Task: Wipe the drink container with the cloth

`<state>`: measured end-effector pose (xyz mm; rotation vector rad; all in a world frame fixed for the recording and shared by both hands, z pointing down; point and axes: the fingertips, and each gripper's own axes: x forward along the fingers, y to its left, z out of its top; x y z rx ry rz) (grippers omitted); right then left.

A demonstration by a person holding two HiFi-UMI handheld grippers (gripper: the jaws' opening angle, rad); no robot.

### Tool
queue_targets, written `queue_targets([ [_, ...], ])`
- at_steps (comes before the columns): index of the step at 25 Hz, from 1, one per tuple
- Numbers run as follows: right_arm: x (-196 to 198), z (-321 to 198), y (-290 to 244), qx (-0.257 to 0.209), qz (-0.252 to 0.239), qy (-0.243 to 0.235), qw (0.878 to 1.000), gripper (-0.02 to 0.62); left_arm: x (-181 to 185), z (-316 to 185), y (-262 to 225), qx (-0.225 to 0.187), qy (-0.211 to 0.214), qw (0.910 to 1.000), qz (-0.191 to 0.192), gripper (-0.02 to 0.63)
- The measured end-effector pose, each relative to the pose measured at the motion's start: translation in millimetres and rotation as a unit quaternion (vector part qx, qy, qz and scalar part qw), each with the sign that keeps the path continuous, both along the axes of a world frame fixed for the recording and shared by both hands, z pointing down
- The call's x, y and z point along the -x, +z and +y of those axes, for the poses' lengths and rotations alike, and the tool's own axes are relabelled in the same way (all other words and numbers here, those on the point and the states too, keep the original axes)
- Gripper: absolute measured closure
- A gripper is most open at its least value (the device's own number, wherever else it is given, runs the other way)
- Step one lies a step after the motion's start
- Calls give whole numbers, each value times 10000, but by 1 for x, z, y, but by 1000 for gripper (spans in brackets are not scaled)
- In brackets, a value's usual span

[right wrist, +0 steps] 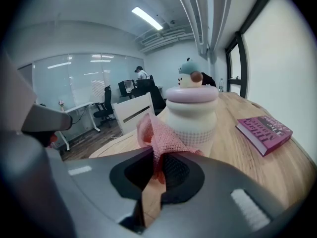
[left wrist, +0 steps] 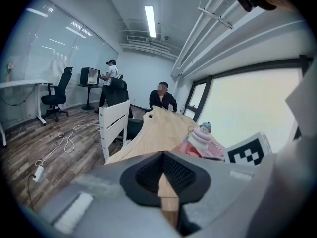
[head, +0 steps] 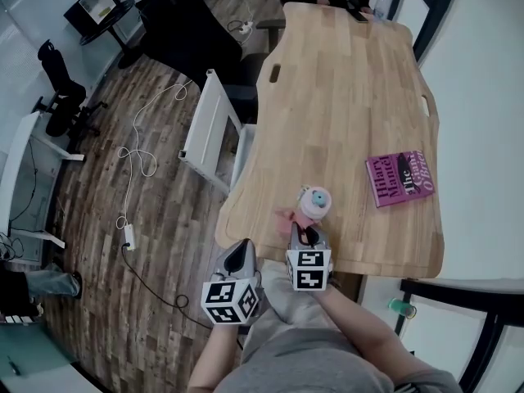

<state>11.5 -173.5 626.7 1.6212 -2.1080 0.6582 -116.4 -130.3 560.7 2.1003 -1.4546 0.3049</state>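
The right tool point(right wrist: 156, 165) was clenched on a pink cloth point(right wrist: 157, 133), which was bunched up from the jaws and seen against the lower left side of the drink container point(right wrist: 192, 110), apparently touching it. The left tool point(left wrist: 162, 170) was held closed with nothing in it, by the near corner of the wooden surface point(head: 344, 97). The container, white with a lilac lid and a small figure on top, was stood upright near that edge. Farther right, a magenta book point(head: 401, 178) was laid flat, well apart.
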Motion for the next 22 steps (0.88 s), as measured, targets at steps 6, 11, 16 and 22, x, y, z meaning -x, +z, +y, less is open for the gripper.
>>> queue_targets([
  [6, 0, 2, 26, 356, 25, -24, 9994, 568, 1, 3, 3, 36, 23, 10000, 0, 601],
  [11, 0, 3, 48, 646, 123, -86, 9978, 568, 6, 2, 3, 24, 20, 10000, -5, 601],
  [16, -2, 4, 69, 907, 212, -114, 9956, 568, 17, -1, 4, 31, -31, 10000, -29, 601],
  [22, 1, 4, 73, 994, 430, -267, 9938, 568, 24, -2, 2, 6, -57, 10000, -30, 601],
])
